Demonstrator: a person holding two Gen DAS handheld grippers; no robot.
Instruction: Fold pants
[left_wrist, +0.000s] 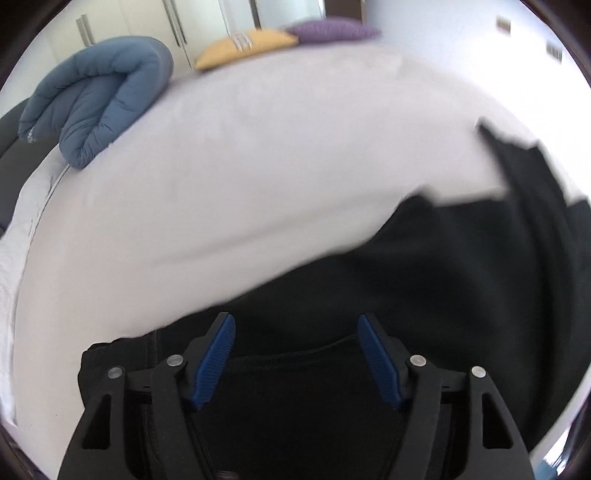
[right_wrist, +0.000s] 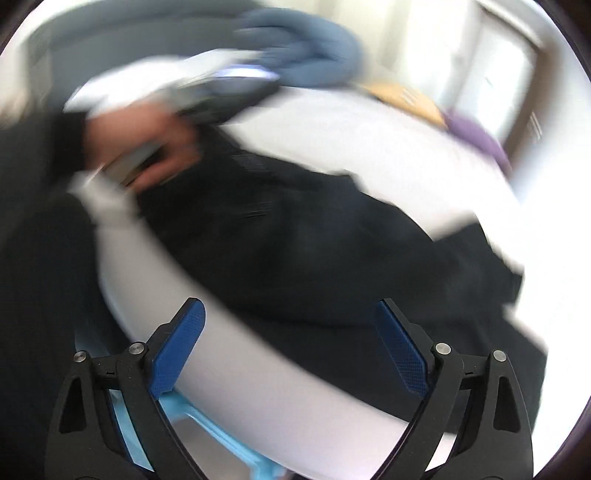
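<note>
A rolled blue duvet (left_wrist: 99, 99), yellow cushion (left_wrist: 243, 48) and purple cushion (left_wrist: 332, 29) rest on the white bed (left_wrist: 258, 166).

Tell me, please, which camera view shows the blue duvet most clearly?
The left wrist view shows it best: the blue duvet lies sharp and complete, rolled at the far left edge of the white bed. The right wrist view shows the same duvet only as a blurred blue-grey shape at the top of the frame.
</note>
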